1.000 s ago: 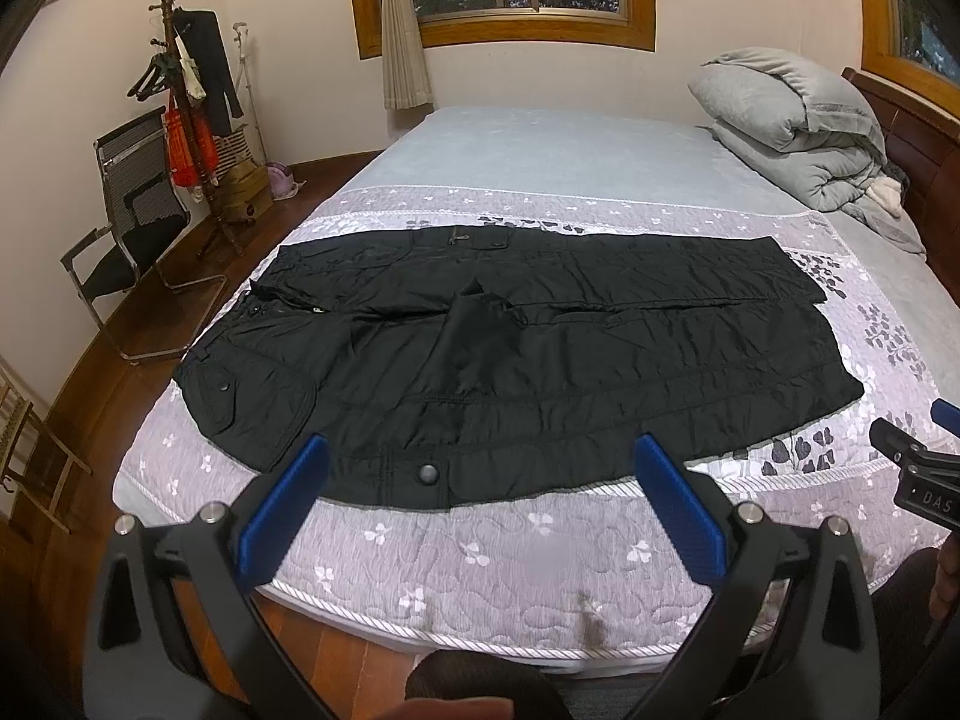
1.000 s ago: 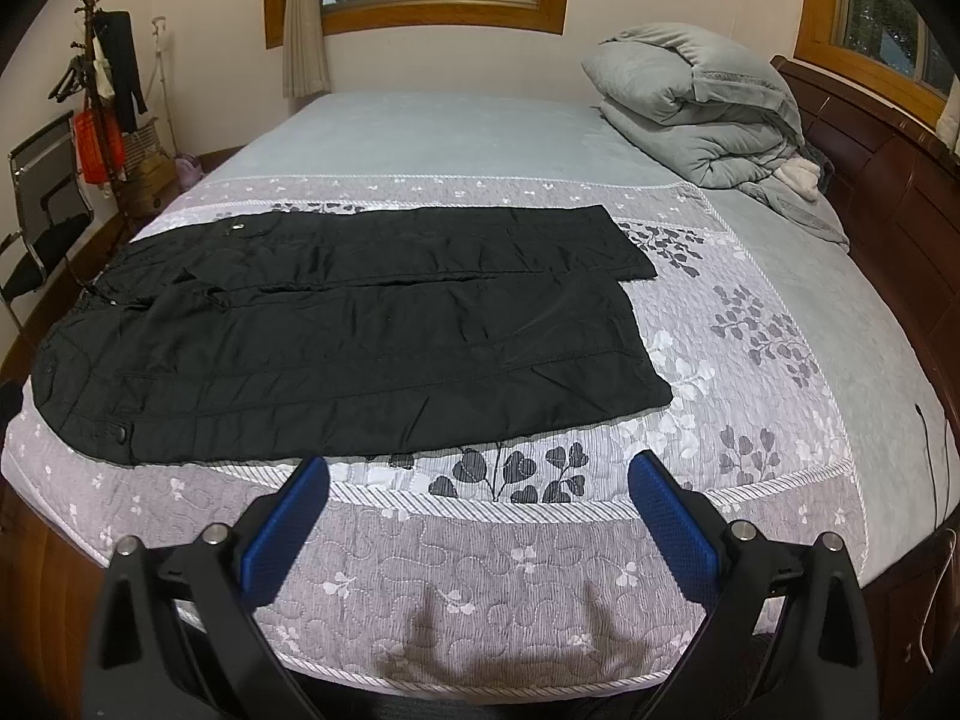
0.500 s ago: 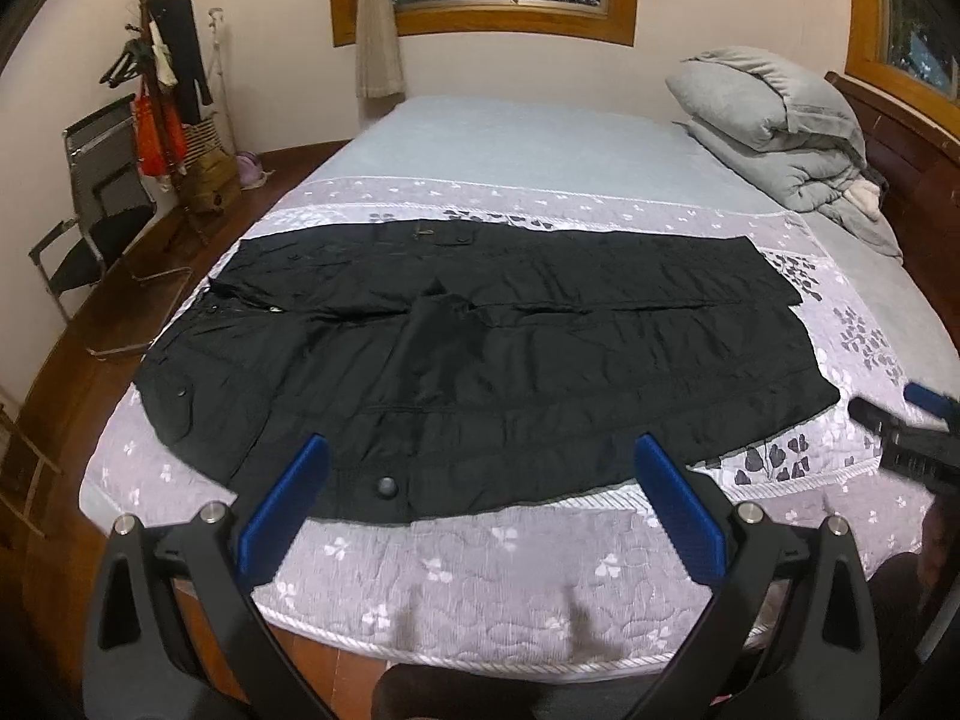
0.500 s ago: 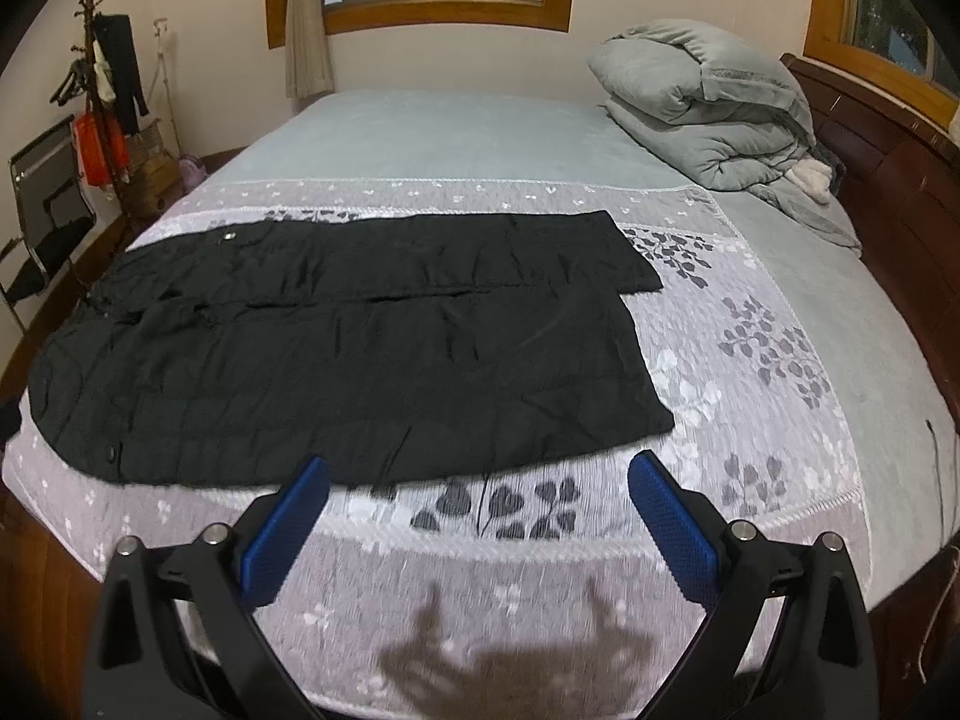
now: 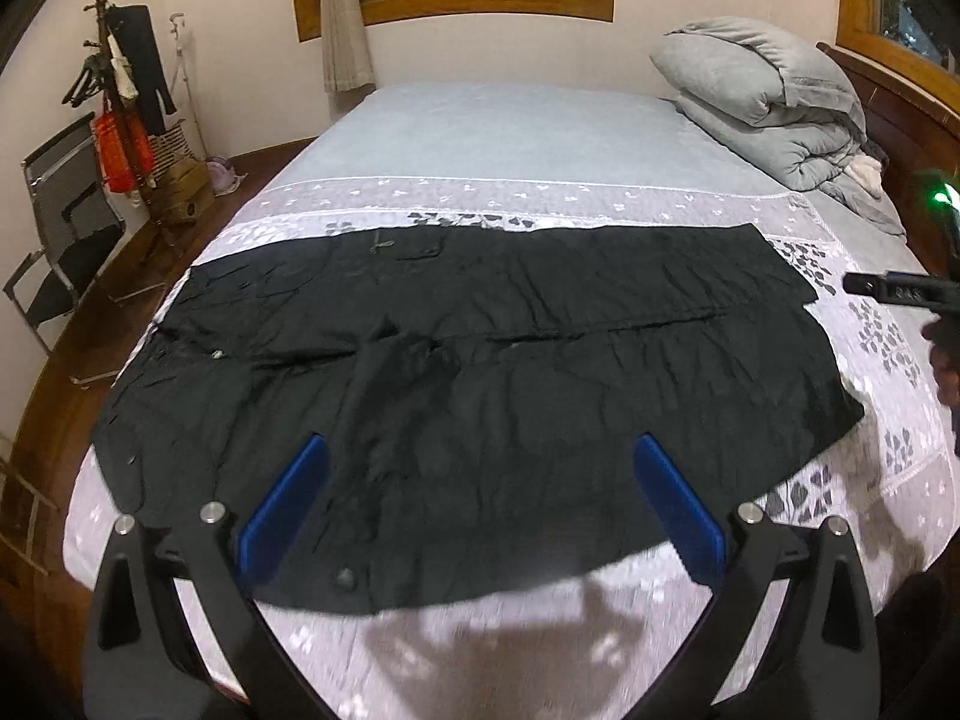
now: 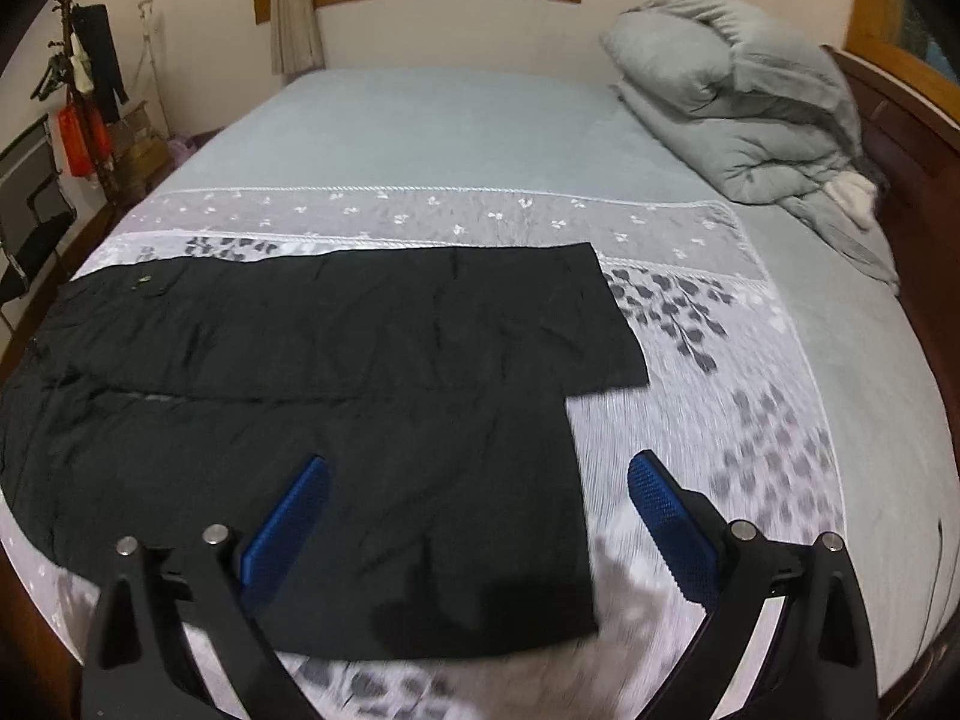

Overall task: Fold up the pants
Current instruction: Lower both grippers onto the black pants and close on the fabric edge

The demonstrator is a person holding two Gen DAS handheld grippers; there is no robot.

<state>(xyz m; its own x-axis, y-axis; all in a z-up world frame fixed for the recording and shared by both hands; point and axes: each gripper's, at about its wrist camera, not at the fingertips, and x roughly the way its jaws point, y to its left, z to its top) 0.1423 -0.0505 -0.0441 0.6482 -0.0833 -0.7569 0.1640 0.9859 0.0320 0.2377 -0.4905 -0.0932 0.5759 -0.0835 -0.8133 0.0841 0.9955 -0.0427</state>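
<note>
Pants point(image 5: 480, 372) lying flat on bed point(image 5: 510, 126), unfolded. Left gripper point(image 5: 480, 498) and right gripper point(image 6: 477, 510) hovering, fingers wide, empty. Judged step: approaching; next, pinching near edge.

Black pants point(image 5: 480, 372) — floral grey quilt point(image 5: 540, 198)

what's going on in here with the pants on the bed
A person holds a two-finger gripper in each hand over black pants spread flat on a bed. The left gripper hangs above the waist end, the right gripper above the near leg's cuff. Both are open and grip nothing; no fold is made yet.
</note>
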